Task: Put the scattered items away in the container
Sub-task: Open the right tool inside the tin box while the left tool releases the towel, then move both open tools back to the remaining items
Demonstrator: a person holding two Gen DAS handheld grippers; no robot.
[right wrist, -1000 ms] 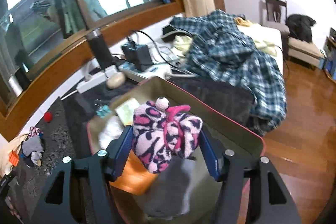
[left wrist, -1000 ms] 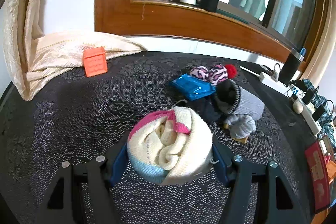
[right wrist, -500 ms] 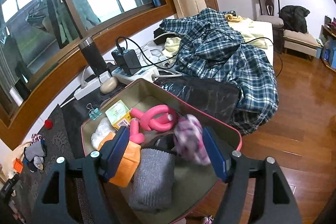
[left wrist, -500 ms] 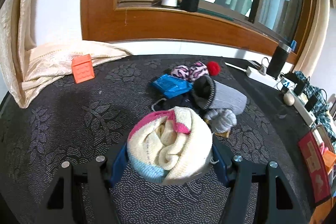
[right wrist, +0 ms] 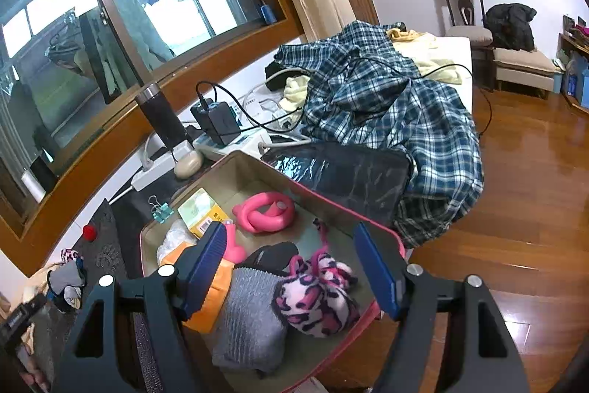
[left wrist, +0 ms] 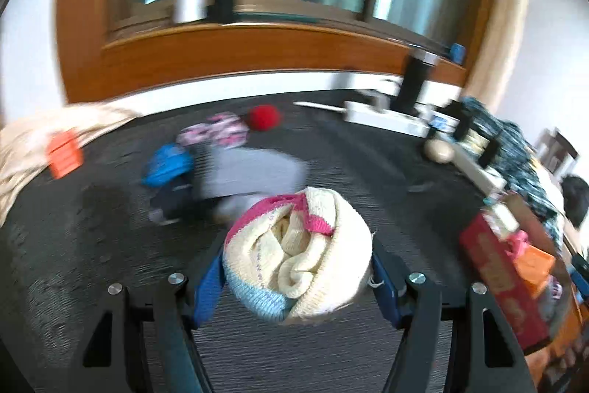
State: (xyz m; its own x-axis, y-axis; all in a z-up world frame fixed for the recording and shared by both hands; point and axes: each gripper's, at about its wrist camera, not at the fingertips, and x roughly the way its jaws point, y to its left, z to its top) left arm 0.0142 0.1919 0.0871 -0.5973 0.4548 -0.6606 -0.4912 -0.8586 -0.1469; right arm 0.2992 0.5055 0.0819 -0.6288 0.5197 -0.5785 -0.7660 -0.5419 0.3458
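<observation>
1. The left tongs (left wrist: pixel 297 277) are clenched on a rolled cream knit hat (left wrist: pixel 298 255), held above the dark patterned counter (left wrist: pixel 92 245).
2. The right tongs (right wrist: pixel 291 267) are released, jaws wide apart, above the red-rimmed container (right wrist: pixel 257 164).
3. A pink leopard-print hat (right wrist: pixel 316 293) lies inside the container, near a grey knit piece (right wrist: pixel 246 315).
4. Far left on the counter, blurred, lie more scattered clothes (left wrist: pixel 221 164).

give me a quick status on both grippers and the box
Left hand-held gripper shut on rolled knit hat. Right hand-held gripper open over box; leopard sock inside. Nothing in the way.
</observation>
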